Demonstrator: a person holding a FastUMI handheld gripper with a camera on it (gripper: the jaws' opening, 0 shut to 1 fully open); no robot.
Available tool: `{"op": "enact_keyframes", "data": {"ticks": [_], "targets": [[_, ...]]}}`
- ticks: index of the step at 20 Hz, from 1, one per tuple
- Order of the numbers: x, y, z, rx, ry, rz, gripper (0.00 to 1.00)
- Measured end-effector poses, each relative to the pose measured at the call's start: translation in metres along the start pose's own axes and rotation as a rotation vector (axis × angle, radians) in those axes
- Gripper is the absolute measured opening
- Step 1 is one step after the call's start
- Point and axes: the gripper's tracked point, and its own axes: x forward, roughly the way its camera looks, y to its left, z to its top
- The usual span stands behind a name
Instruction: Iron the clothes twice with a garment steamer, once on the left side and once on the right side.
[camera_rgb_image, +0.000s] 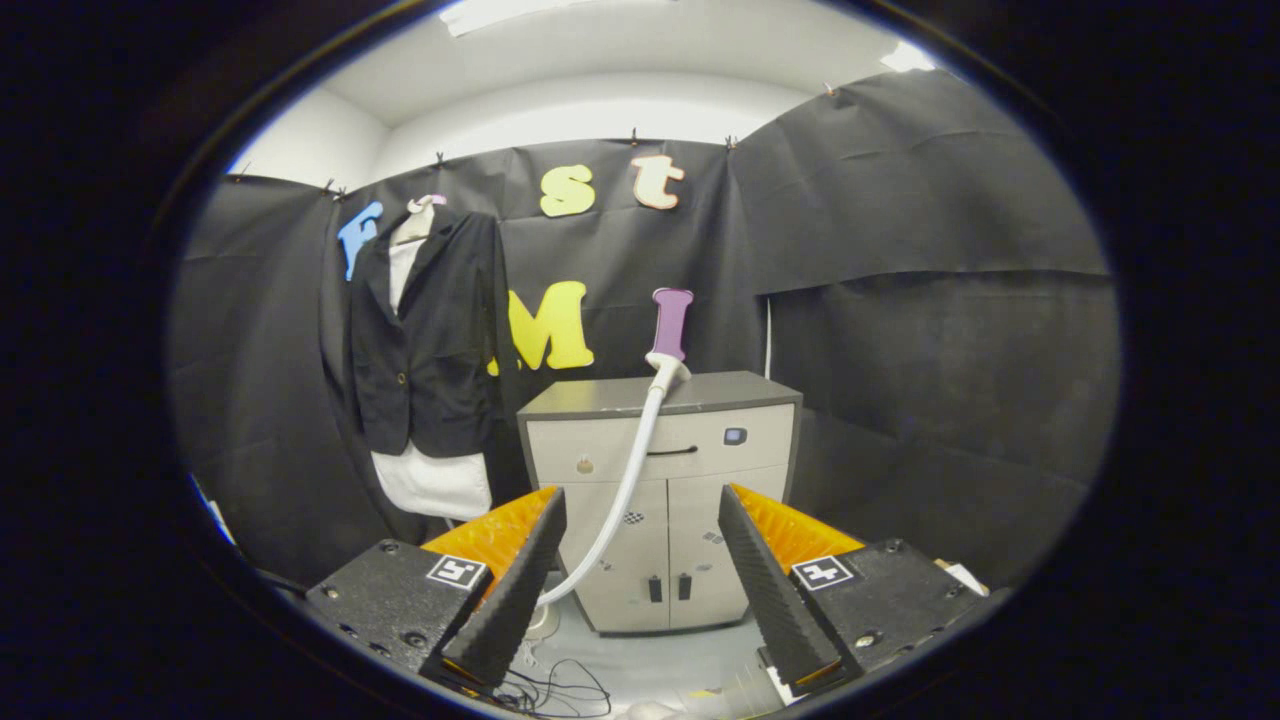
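The step in hand looks like the reach for the garment steamer head (667, 366), which rests on top of the grey cabinet (665, 480), at the back of its top. Its white hose (625, 480) runs down the cabinet's front towards the floor. To do this well, I would bring the fingers up level with the cabinet's top, centre the steamer head between them, and close on its handle, not on the soft hose.

The hand-held gripper (640, 520) stands wide open and holds nothing; its fingers touch nothing, with the cabinet well beyond them.

The black jacket (425, 330), over a white garment (435, 482), hangs on a hanger to the left of the cabinet, its hem just above the cabinet's top level.
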Motion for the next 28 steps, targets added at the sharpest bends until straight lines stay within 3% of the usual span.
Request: {"op": "enact_keyframes", "data": {"ticks": [7, 15, 22, 28], "targets": [[0.086, -0.028, 0.047, 0.026, 0.018, 0.003, 0.96], [0.274, -0.052, 0.114, 0.085, 0.061, 0.025, 0.96], [0.419, -0.048, 0.111, 0.088, 0.245, 0.088, 0.96], [0.492, -0.028, 0.08, 0.114, 0.401, 0.121, 0.95]]}}
